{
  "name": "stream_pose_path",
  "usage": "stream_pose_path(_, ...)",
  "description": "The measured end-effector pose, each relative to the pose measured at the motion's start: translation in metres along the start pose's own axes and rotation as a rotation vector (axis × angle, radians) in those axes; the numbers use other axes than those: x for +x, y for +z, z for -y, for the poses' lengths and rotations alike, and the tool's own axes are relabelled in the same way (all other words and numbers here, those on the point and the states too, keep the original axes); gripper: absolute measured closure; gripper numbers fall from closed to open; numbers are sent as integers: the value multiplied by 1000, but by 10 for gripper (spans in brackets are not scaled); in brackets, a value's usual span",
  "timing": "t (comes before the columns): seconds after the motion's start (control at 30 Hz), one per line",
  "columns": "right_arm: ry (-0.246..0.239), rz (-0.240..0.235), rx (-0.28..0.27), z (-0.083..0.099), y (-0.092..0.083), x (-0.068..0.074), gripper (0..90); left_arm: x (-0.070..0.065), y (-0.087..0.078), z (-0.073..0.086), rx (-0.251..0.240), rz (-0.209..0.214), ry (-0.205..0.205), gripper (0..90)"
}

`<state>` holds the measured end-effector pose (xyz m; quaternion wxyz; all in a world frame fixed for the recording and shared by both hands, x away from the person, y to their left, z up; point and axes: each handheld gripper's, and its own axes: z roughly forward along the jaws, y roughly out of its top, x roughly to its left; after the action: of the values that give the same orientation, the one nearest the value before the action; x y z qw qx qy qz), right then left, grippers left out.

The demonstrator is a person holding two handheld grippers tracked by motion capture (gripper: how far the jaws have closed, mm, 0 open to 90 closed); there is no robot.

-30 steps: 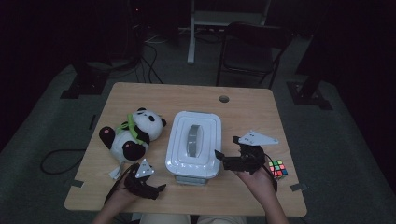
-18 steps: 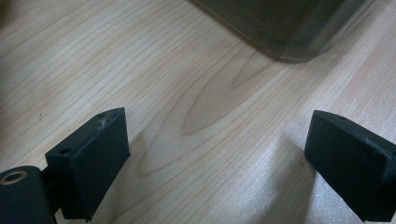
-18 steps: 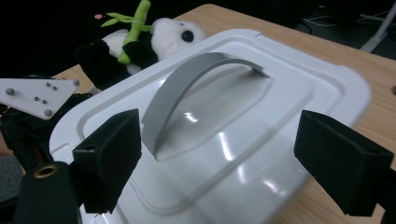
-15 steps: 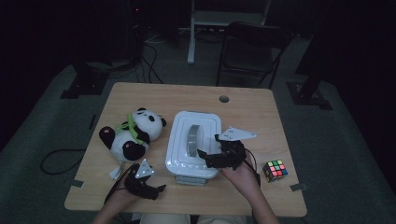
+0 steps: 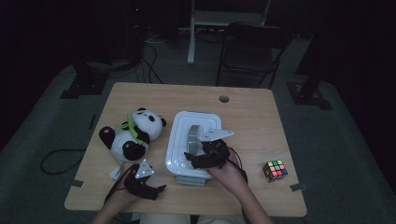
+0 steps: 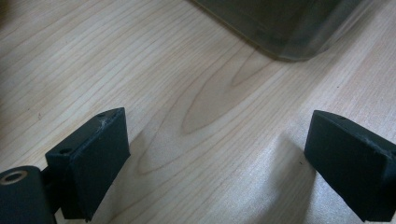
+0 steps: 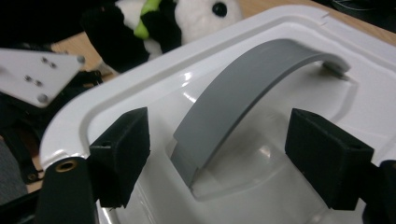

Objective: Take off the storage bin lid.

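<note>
A white lidded box [image 5: 180, 140] with an arched grey handle [image 5: 194, 133] stands in the middle of the table. My right gripper [image 5: 195, 156] hangs over the near end of the lid. In the right gripper view [image 7: 238, 149] its jaws stand on either side of the grey handle [image 7: 252, 79] without touching it. They have just been closing a little and are still open. My left gripper [image 5: 156, 190] rests low at the table's front left. In the left gripper view [image 6: 217, 154] it is open over bare wood, with a corner of the box [image 6: 280, 23] ahead.
A panda plush [image 5: 133, 135] lies left of the box, close to the left gripper. A colour cube [image 5: 274, 170] sits at the front right. The wooden table [image 5: 261, 116] has a cable hole [image 5: 224, 99] near its far edge. A chair [image 5: 254, 46] stands beyond it.
My right gripper has moved left from beside the colour cube to above the near end of the box lid. The left gripper has stayed put.
</note>
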<state>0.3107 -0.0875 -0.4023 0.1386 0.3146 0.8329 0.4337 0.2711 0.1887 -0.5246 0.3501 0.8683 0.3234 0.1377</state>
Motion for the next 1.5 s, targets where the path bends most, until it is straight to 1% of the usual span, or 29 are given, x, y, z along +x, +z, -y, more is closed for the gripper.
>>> stream_pose_path(0.03, -14, 0, 11, 0, 2, 1, 261, 0, 0, 0, 0, 0, 0, 73)
stream_pose_path(0.07, -22, -17, 10, 0, 2, 1, 294, 0, 0, 0, 0, 0, 0, 72)
stream_pose_path(0.13, -25, -25, 7, 1, 1, 1, 354, 0, 0, 0, 0, 1, 0, 72)
stream_pose_path(0.17, -26, -42, 3, 1, 1, 2, 396, 0, 0, 0, 0, 0, 0, 72)
stream_pose_path(0.27, -44, -58, -8, 1, 1, 3, 456, 0, 0, 0, 0, 0, 0, 72)
stream_pose_path(0.37, -39, -77, -12, 2, 2, 2, 491, 0, 0, 0, 0, 0, -1, 72)
stream_pose_path(0.4, -34, -85, -12, 2, 2, 2, 525, 0, 0, 0, 0, 0, -1, 72)
stream_pose_path(0.47, -31, -81, -15, 2, 2, 2, 555, 0, 0, 0, 0, 0, -1, 72)
stream_pose_path(0.5, -29, -77, -15, 2, 2, 1, 592, 0, 0, 0, -1, 0, -1, 72)
stream_pose_path(0.53, -28, -64, -11, 2, 2, 1, 607, 0, 0, 0, 0, 0, -1, 72)
stream_pose_path(0.57, -47, -58, -12, 2, 2, 1, 607, 0, 0, 0, 0, 0, -1, 72)
stream_pose_path(0.6, -50, -56, -12, 2, 2, 2, 609, 0, 0, 0, 0, 0, -1, 72)
stream_pose_path(0.83, -49, -57, 1, -1, 1, 3, 630, 0, 0, 0, 0, 0, -1, 72)
stream_pose_path(0.9, -39, -68, -8, -3, -3, 2, 642, 0, 0, 0, 1, 0, -1, 72)
stream_pose_path(0.97, -39, -64, -18, -4, -6, 3, 649, 0, 0, 0, 2, -1, 2, 72)
stream_pose_path(1.03, -35, -75, -26, -6, -9, 4, 650, 0, 0, 0, 1, 0, 0, 72)
stream_pose_path(1.1, -30, -88, -51, -10, -14, 5, 650, 0, 0, 0, -1, -1, -1, 72)
stream_pose_path(1.13, -34, -87, -57, -11, -16, 6, 650, 0, 0, 0, 0, -1, -1, 72)
stream_pose_path(1.23, -45, -57, -79, -16, -23, 6, 650, 0, 0, 0, 0, -1, 0, 73)
stream_pose_path(1.3, -42, -43, -88, -17, -26, 3, 650, 0, 0, 0, 2, 0, 0, 72)
stream_pose_path(1.5, -18, 7, -105, -15, -35, -11, 651, 0, 0, 0, 2, -1, 0, 73)
